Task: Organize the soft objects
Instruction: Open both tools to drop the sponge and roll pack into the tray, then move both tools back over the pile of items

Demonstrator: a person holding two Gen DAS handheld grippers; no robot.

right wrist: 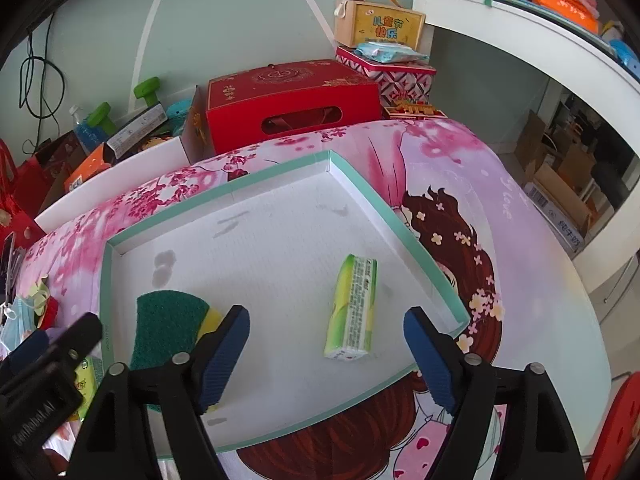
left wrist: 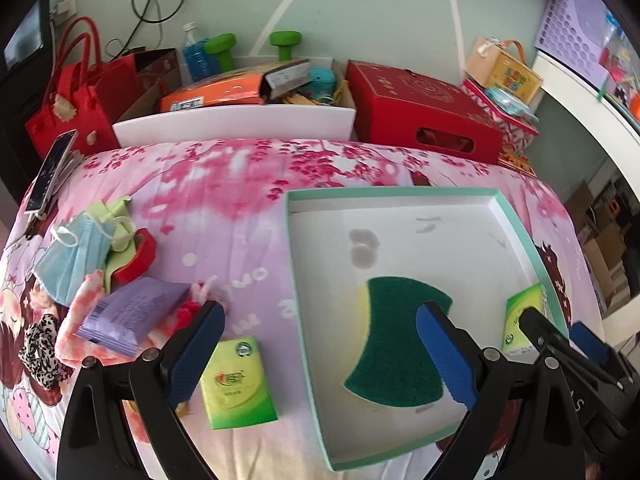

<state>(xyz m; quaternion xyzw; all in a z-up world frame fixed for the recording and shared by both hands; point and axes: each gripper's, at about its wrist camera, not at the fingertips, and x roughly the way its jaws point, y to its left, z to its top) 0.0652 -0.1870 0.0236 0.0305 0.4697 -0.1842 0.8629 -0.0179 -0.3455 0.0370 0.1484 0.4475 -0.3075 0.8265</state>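
A shallow white tray with a teal rim [left wrist: 384, 192] [right wrist: 224, 196] lies on the pink bedspread. In it are a green-and-yellow sponge [left wrist: 396, 340] [right wrist: 168, 328] and a green tissue pack [right wrist: 352, 308] [left wrist: 524, 320] lying on its narrow side. My left gripper [left wrist: 320, 312] is open over the tray's left rim, its right finger above the sponge, holding nothing. My right gripper [right wrist: 328, 316] is open too, with the tissue pack just ahead between the fingers and untouched. On the bed to the left lie a second green tissue pack [left wrist: 238, 384], a purple packet [left wrist: 132, 316] and a blue face mask [left wrist: 72, 260].
A leopard scrunchie [left wrist: 40, 344], a red tape roll [left wrist: 140, 256] and a phone [left wrist: 50, 172] sit near the bed's left edge. Behind the bed stand a white bin [left wrist: 232, 124] of clutter, a red box [left wrist: 420, 116] [right wrist: 288, 100] and a red bag [left wrist: 76, 92].
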